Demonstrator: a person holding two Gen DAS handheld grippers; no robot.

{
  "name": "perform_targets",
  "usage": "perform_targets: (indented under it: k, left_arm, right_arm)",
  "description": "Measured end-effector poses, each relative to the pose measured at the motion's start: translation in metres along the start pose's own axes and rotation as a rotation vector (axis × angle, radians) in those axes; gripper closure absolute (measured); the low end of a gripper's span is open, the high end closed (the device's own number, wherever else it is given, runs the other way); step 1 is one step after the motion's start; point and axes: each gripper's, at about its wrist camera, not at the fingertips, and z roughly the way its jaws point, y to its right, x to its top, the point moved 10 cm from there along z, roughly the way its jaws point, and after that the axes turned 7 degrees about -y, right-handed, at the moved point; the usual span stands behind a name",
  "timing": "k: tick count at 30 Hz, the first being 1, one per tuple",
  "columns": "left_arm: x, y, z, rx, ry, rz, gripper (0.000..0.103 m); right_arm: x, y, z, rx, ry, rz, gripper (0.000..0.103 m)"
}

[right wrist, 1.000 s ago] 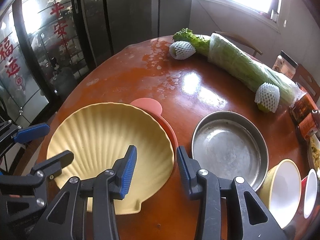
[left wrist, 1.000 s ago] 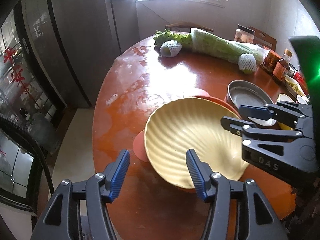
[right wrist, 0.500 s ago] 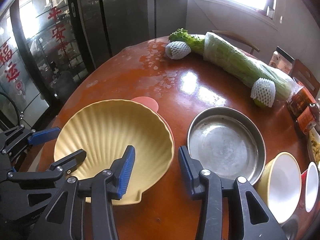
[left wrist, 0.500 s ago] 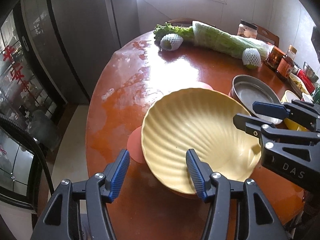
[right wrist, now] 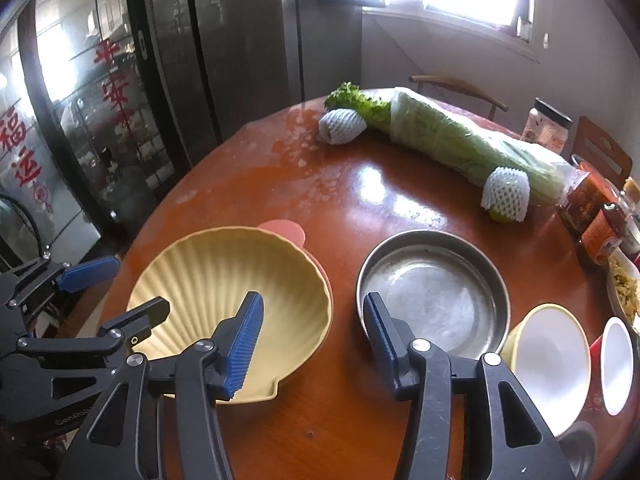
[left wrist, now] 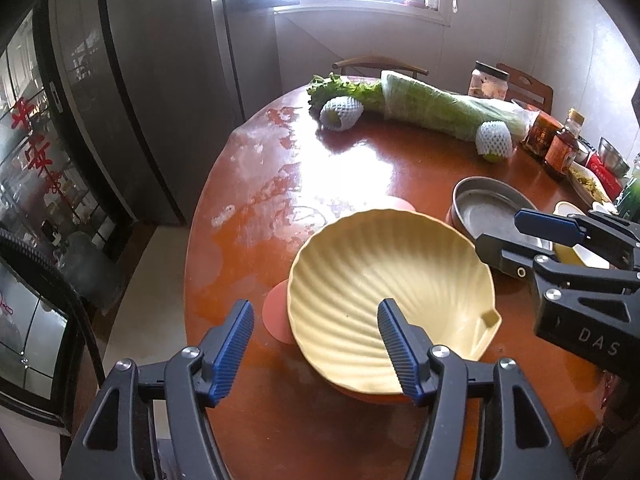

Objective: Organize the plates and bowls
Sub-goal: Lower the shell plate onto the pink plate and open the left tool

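Evidently stacking underway. Left wrist view: left gripper (left wrist: 316, 344) with jaws apart, empty, above the shell-shaped yellow dish's (left wrist: 384, 280) 7 o'clock rim; dish nests on pink plate (left wrist: 275, 314), likely to save table (left wrist: 352, 168) room.

Right wrist view: right gripper (right wrist: 312, 340) spread wide, empty; steel pan (right wrist: 436, 292) at 1 o'clock, white bowl (right wrist: 552, 356) at 3, both unstacked.

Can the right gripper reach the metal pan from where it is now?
Probably yes: the open right gripper hovers just before the metal pan, and nothing stands between them.
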Motion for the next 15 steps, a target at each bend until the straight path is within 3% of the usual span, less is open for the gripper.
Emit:
perform_targets:
  k: [15]
  left_arm:
    - [0.01,0.025,-0.026,-0.037,0.065,0.041,0.038]
  right_arm:
    - [-0.007,0.014,-0.038,-0.032,0.06,0.028,0.048]
